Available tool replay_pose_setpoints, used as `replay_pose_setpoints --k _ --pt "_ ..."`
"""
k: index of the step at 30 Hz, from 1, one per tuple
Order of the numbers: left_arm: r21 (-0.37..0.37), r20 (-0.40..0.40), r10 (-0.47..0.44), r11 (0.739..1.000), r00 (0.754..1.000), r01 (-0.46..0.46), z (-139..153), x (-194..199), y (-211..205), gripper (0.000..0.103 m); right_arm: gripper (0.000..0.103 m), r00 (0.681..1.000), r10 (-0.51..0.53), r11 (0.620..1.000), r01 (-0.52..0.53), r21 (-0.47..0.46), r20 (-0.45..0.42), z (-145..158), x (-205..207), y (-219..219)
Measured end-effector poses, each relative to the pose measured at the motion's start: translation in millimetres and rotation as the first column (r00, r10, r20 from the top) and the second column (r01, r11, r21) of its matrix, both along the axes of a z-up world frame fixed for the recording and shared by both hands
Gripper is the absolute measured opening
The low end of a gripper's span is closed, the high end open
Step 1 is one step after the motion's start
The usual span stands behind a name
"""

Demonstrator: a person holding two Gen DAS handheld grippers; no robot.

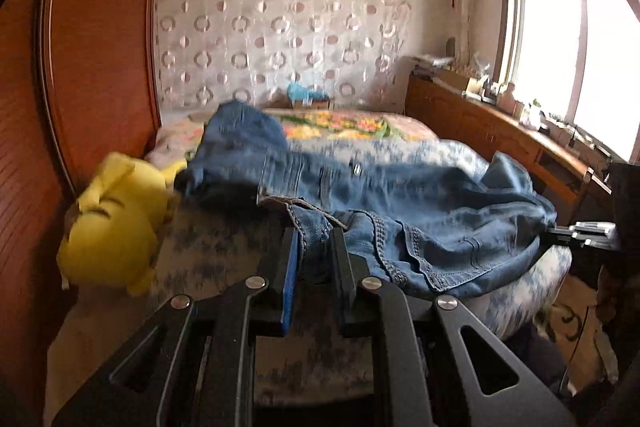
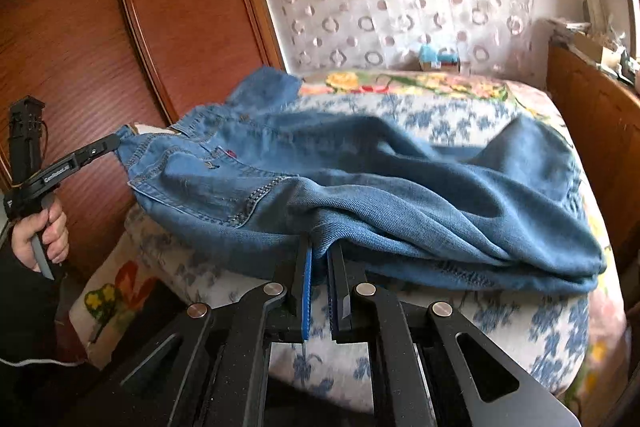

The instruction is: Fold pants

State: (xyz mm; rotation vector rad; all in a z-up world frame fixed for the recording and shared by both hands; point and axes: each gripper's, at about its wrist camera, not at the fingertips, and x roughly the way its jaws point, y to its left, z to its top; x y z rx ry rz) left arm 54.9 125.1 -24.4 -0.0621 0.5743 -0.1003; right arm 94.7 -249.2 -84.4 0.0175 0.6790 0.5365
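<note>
Blue jeans (image 1: 420,195) lie crumpled across the foot of the bed, partly lifted off it. My left gripper (image 1: 314,233) is shut on the stitched waistband edge, with denim bunched between its blue pads. In the right wrist view the jeans (image 2: 400,179) stretch from left to right, and my right gripper (image 2: 321,245) is shut on a fold of the leg fabric at the near edge. The left gripper (image 2: 114,141) shows there at the far left, held by a hand (image 2: 44,231) and pinching the waistband corner. The right gripper (image 1: 550,233) pokes in at the right of the left wrist view, against the denim.
The bed (image 2: 540,327) has a blue-and-white flowered cover. A yellow plush toy (image 1: 112,227) sits at its left edge beside a wooden wardrobe (image 1: 100,47). A long wooden cabinet (image 1: 500,139) with clutter runs under the window on the right. A small blue box (image 2: 434,55) rests at the far end.
</note>
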Motion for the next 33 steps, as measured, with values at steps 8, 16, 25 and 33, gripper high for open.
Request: replay_pose_setpoints --k 8,16,25,33 --pt "0.039 -0.063 0.021 0.999 0.998 -0.018 -23 -8 -9 0.016 0.018 1.000 -0.024 1.000 0.023 -0.013 -0.003 -1 0 -9" --pt "0.028 0.002 -0.018 0.999 1.000 0.018 -9 -11 -21 0.058 0.028 0.991 -0.128 0.991 0.129 -0.025 0.040 12 -20 -17" --pt "0.023 0.009 -0.105 0.994 0.994 0.105 -13 20 -69 0.081 0.042 0.967 -0.249 0.967 0.251 -0.037 0.047 10 -20 -51" --pt "0.022 0.002 -0.174 0.984 0.985 0.174 -18 37 -111 0.081 0.043 0.949 -0.311 0.948 0.313 -0.059 0.038 4 -12 -76"
